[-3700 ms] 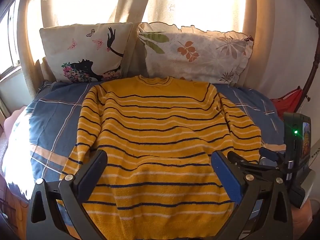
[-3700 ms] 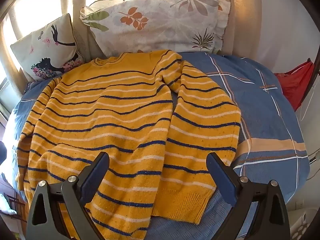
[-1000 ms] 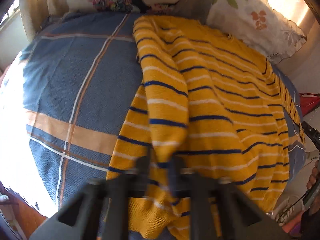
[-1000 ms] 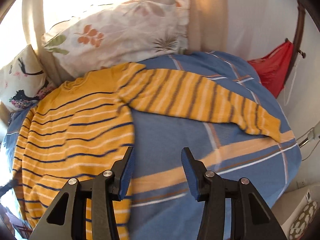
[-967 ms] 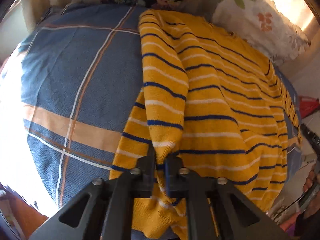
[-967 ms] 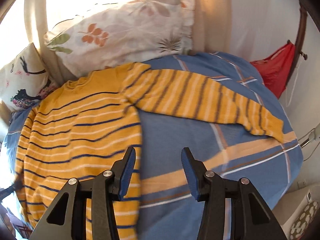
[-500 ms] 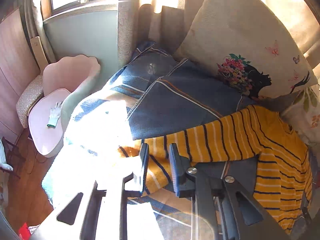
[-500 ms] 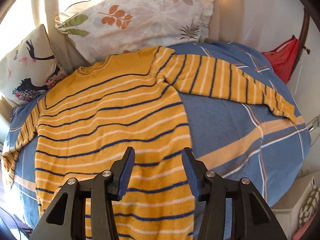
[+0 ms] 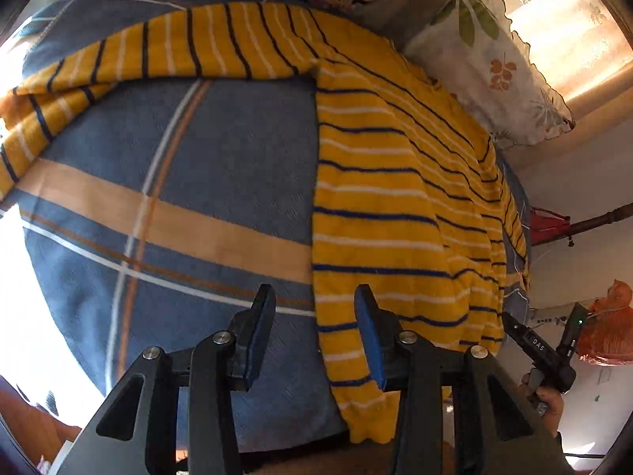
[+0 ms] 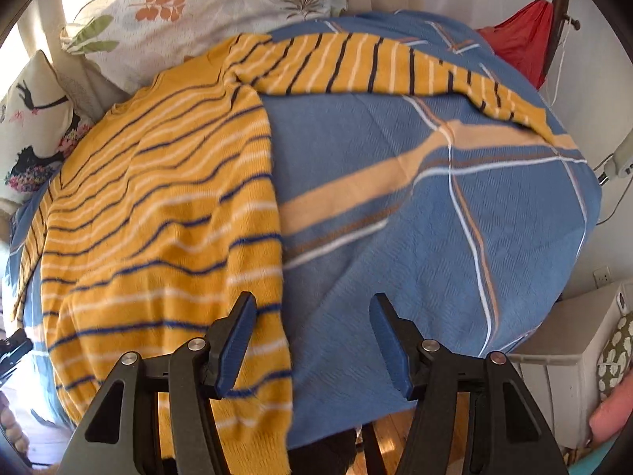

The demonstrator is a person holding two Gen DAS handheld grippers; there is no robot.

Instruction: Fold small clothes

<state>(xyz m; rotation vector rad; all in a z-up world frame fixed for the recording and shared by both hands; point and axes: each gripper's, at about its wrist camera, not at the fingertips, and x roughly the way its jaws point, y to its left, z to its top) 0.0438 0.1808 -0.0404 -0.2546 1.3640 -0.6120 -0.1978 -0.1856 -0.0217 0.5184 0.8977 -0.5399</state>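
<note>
Left wrist view: left gripper jaws part-open, just been opening, gripping nothing, straddling sweater side edge; right gripper's handle far right. Right wrist view: right gripper wide, just been opening, empty. Yellow striped sweater flat on blue bedspread, both sleeves spread.

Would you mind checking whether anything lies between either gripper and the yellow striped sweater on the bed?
Nothing visible does. The left gripper hangs open at the sweater's side edge near the hem, the right gripper open at the opposite edge. Only bare bedspread lies around them; both sleeves are spread sideways.
</note>
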